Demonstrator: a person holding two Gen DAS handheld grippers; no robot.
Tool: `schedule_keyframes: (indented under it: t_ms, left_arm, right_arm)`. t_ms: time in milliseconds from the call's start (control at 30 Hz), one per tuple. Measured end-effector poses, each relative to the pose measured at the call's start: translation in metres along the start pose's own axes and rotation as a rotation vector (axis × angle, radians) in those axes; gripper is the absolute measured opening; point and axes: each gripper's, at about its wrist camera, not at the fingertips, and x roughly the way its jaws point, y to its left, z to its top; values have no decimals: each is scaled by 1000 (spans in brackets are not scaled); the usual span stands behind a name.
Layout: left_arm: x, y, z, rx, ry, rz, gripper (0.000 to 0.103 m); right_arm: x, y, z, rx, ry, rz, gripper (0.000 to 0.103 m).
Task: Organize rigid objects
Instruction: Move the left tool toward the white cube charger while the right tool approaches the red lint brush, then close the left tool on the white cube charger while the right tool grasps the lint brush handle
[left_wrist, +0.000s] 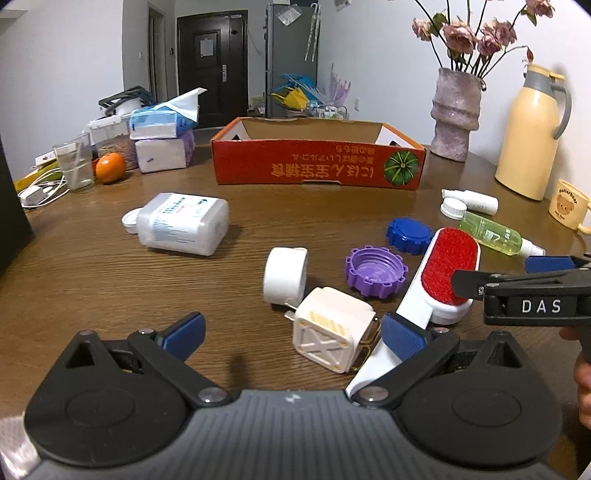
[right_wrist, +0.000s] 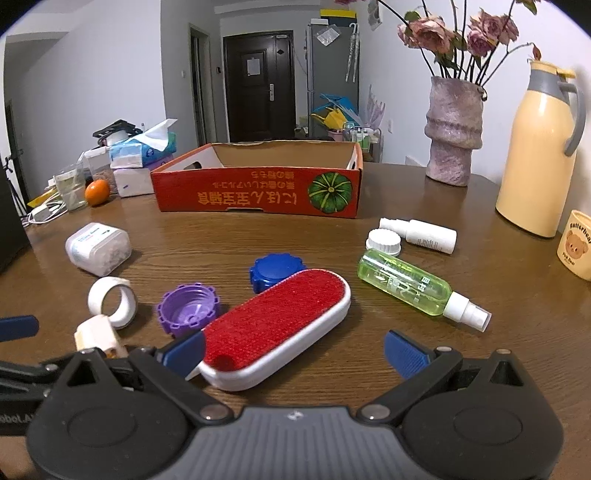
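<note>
While both tools hang low over the wooden table (right_wrist: 424, 206), the findings read:

Left gripper (left_wrist: 291, 334): jaws spread wide, holding nothing; a cream square block (left_wrist: 334, 334) lies on the table between the fingers.

Right gripper (right_wrist: 295, 349): jaws spread wide, holding nothing; the near end of the lint brush (right_wrist: 277, 326) lies between the fingers, close to the left one.

Lint brush: flat on the table, red face up, just beside the purple cap (right_wrist: 188, 312) and blue cap (right_wrist: 275, 271).

Other loose items: tape roll (right_wrist: 112, 301), green spray bottle (right_wrist: 406, 288), white bottle (right_wrist: 428, 234), pill bottle (left_wrist: 183, 229) on its side.

Red box (right_wrist: 258, 192): open-topped, at the far side; contents not visible.
</note>
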Motion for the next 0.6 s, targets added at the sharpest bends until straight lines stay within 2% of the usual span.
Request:
schedule_keyframes:
  t_ms: [333, 400, 467, 567, 600]
  left_arm:
    - [25, -3, 4, -31, 45, -19, 100]
    - [25, -2, 4, -36, 42, -28, 94]
    - [26, -3, 3, -35, 45, -51, 74]
    - [28, -3, 2, -36, 57, -80, 54]
    - [28, -4, 2, -34, 57, -77, 54]
  right_arm:
    - [11, -13, -3, 41, 8, 43, 103]
    - [12, -14, -4, 46, 9, 54, 103]
    - [13, -13, -4, 45, 11, 58, 103]
    - [14, -13, -5, 45, 11, 58, 103]
    - [14, -12, -5, 46, 11, 56, 103]
